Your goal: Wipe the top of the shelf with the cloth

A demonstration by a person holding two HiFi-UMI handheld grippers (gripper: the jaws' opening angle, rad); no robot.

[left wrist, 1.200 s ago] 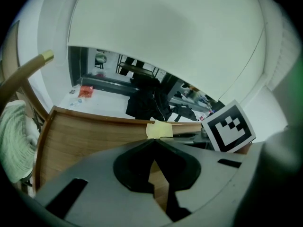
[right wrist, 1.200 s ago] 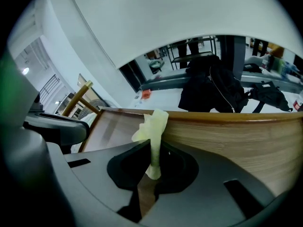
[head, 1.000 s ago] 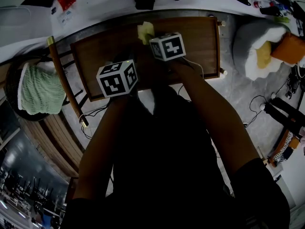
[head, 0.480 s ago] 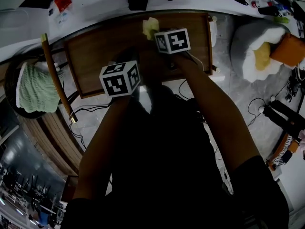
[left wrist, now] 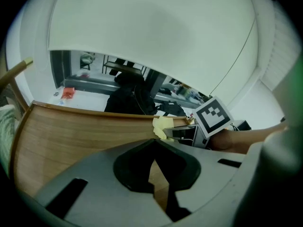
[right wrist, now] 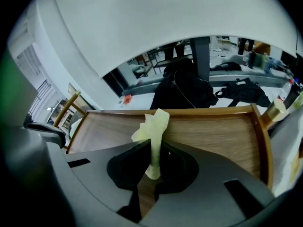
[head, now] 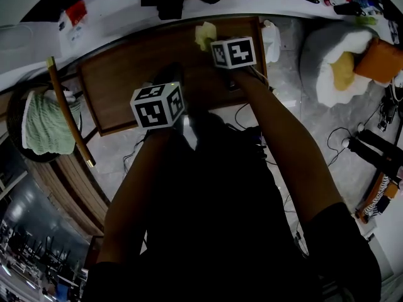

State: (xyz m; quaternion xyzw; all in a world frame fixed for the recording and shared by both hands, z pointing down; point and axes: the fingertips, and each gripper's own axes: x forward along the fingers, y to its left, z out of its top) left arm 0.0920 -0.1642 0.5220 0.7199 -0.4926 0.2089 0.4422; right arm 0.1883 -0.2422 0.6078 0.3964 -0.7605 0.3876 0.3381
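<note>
The shelf top (head: 126, 80) is a brown wooden board with a raised rim, also seen as the shelf top (right wrist: 213, 131) and the shelf top (left wrist: 75, 131). A pale yellow cloth (right wrist: 152, 129) stands pinched between the jaws of my right gripper (right wrist: 152, 167), over the far middle of the board. The cloth (head: 204, 35) pokes out beyond the right gripper's marker cube (head: 233, 53). My left gripper (left wrist: 154, 162) is shut with nothing in it, over the board's near side; its cube (head: 157, 104) sits left of the right one. The cloth (left wrist: 162, 126) shows ahead of it.
A chair with a green-white cushion (head: 44, 121) and a wooden rail (head: 66, 109) stands left of the shelf. A white cushion with a yellow patch (head: 343, 65) lies on the floor at right. Cables (head: 349, 143) trail over the floor. Dark bags (right wrist: 189, 91) lie beyond the far rim.
The shelf has shifted left and up in the head view. The right gripper with the cloth has moved toward the board's right end. The left gripper has barely moved.
</note>
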